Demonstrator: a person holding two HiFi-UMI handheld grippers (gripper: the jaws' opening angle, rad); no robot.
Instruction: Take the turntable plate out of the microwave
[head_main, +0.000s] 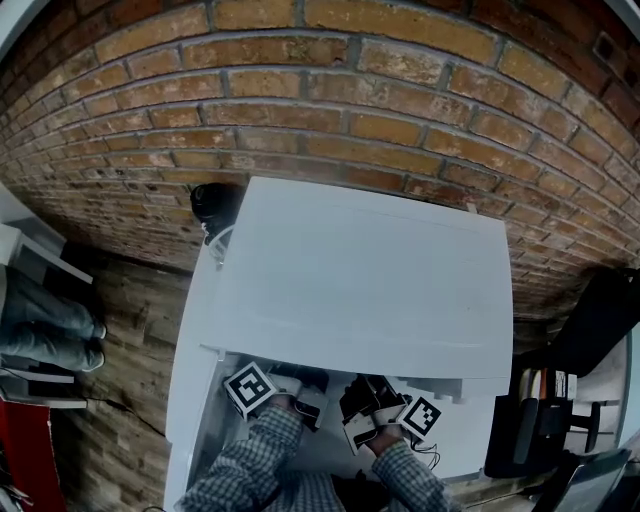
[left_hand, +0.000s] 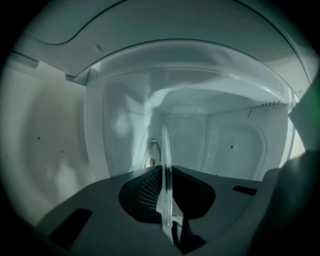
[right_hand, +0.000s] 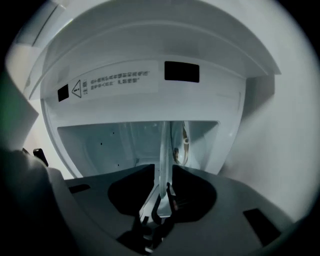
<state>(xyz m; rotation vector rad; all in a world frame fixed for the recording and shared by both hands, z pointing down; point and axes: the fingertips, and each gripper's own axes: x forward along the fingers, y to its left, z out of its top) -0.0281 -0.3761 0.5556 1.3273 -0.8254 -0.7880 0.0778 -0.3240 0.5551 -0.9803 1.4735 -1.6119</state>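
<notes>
Turntable plate hidden under microwave in head view, label print — illegible

The right gripper has its fingers clamped on the turntable plate, seen edge-on. Beyond is the open white microwave, with a warning label above.

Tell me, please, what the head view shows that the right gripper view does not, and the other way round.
Only the head view: the brick wall, the top of the microwave, the left gripper and the checked sleeves. Only the right gripper view: the glass turntable plate, seen edge-on and clamped between that gripper's jaws, the warning label above the opening, and the cavity behind. Both: the microwave itself and the right gripper at its front.
</notes>
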